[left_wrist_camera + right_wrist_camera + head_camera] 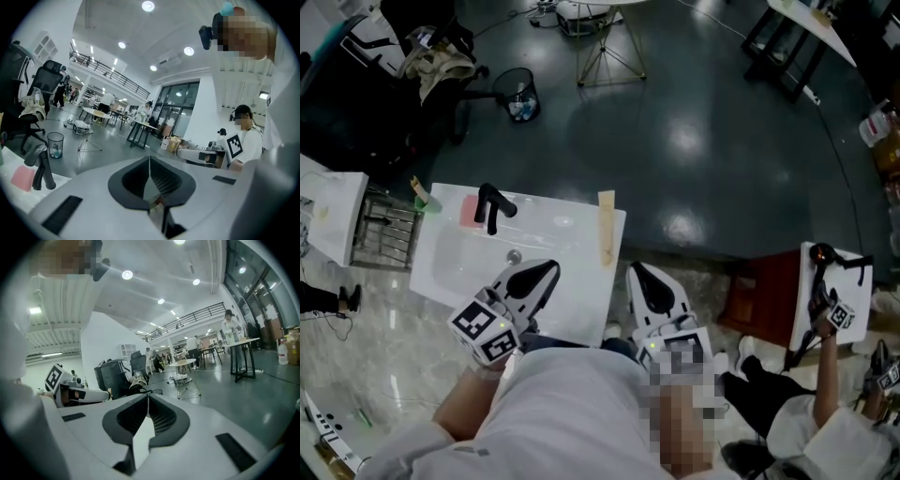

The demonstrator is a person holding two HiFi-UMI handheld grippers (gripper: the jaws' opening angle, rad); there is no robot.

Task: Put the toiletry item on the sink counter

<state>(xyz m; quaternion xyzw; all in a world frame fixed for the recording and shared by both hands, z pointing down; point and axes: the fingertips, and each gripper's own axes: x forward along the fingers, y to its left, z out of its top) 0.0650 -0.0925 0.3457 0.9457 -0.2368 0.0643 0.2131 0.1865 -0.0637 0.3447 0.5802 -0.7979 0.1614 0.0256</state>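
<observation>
- Pink thing, maybe a soap bar (470, 210), sits just beside the black tap (492, 204) on the white sink worktop (581, 225); could get shoved into the bowl by a careless reach.
- Could knock the beige stick (607, 239) to the floor, since it lies right along the right rim, near the right tongs (636, 270).
- Cannot tell which toiletry thing belongs to the job: soap bar, beige stick and a green-tipped thing (425, 195) at the back left corner all lie on the worktop. Might grab the wrong one.
- Left tongs (551, 270) pressed together, holding nothing, over the front of the worktop. Right tongs pressed together too, empty, just beside the right edge.
- Would need to spread before any grab; a poke with closed tips would only push things away.
- Might bump the tap when crossing the bowl.
</observation>
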